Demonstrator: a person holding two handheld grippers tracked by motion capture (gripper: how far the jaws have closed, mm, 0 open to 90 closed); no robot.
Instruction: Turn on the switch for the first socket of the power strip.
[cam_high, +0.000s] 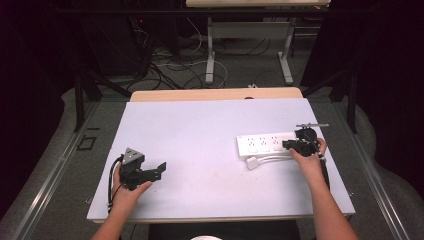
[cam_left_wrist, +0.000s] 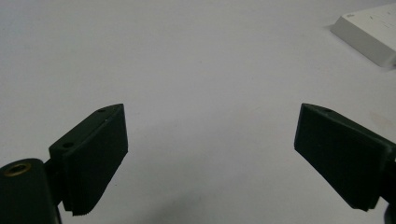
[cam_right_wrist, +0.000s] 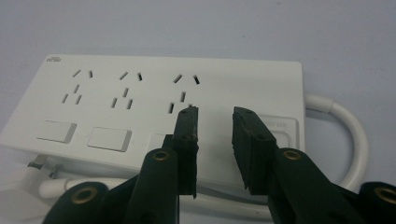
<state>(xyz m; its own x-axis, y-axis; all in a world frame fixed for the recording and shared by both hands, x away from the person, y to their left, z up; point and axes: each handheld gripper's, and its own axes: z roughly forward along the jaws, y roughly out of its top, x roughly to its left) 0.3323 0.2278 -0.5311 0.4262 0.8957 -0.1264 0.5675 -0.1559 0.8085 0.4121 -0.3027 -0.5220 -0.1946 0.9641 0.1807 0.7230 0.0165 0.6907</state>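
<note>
Lying near the right edge of the tabletop (cam_high: 200, 125), a white power strip (cam_high: 265, 143) runs its long axis roughly parallel to the front edge, with one end pointing toward the middle of the table and the other end, where the white cable (cam_high: 272, 159) leaves it, under the right gripper (cam_high: 295, 145). That cable loops back along the near side of the strip and ends in a white plug (cam_high: 251, 163) resting on the tabletop just in front of the strip's inner end. In the right gripper view the right gripper (cam_right_wrist: 215, 116) hangs over the cable end of the power strip (cam_right_wrist: 154, 107), beside the third set of sockets and above the row of switches (cam_right_wrist: 109, 138); its jaws stand a little apart with nothing pinched between them, released rather than clamped. The left gripper (cam_high: 159, 170) rests near the front left corner, well apart from the strip, with its jaws spread wide and empty; in the left gripper view the left gripper (cam_left_wrist: 210, 126) faces bare table, and a corner of the power strip (cam_left_wrist: 369, 32) sits far off toward the upper right. By my reading, the right hand is much the nearer one, and any coming grasp would have to close across the strip's short width or drop toward the cable on its near side.
</note>
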